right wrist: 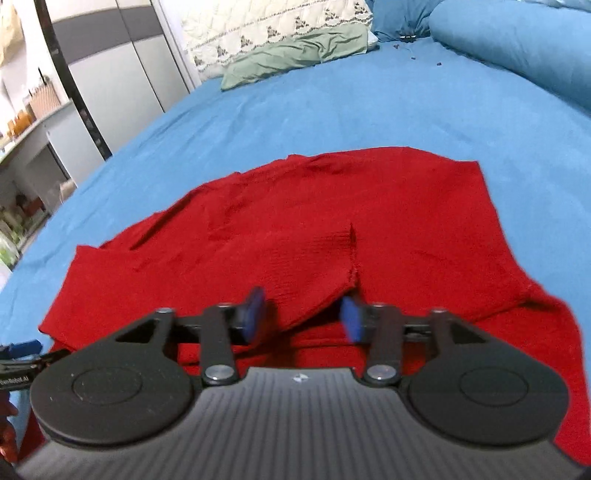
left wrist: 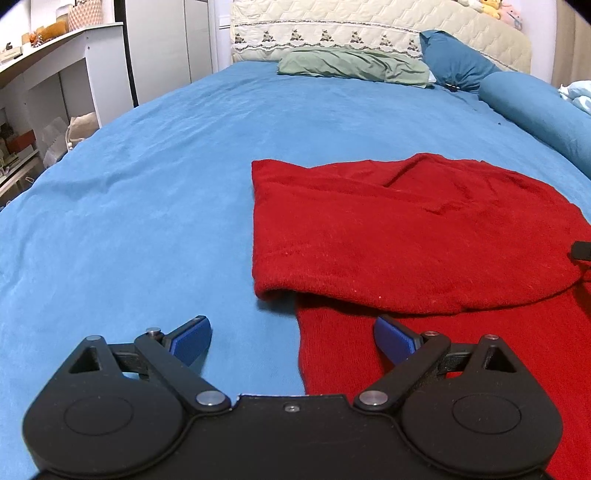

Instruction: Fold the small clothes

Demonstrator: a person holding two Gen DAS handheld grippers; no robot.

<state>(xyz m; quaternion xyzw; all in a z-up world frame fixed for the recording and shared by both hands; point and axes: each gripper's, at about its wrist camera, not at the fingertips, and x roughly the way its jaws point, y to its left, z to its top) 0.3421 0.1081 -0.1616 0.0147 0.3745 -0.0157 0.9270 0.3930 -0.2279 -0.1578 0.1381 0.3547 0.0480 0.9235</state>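
A red knit garment (left wrist: 406, 236) lies partly folded on the blue bedsheet (left wrist: 147, 184), its upper layer laid over a lower one. My left gripper (left wrist: 291, 328) hovers open at the garment's near left edge: the left finger is over bare sheet, the right finger over red cloth, and nothing is between them. In the right wrist view the same red garment (right wrist: 332, 206) fills the middle. My right gripper (right wrist: 303, 306) stands partly open just above it. A folded edge of the upper layer runs between its blue pads (right wrist: 255, 314), which do not press on it.
A green pillow (left wrist: 351, 64) and blue bolsters (left wrist: 535, 107) lie at the head of the bed before a quilted headboard (left wrist: 332, 26). White shelves (left wrist: 55, 74) and a wardrobe stand to the left. The left gripper's tip (right wrist: 18, 349) shows at the left edge of the right wrist view.
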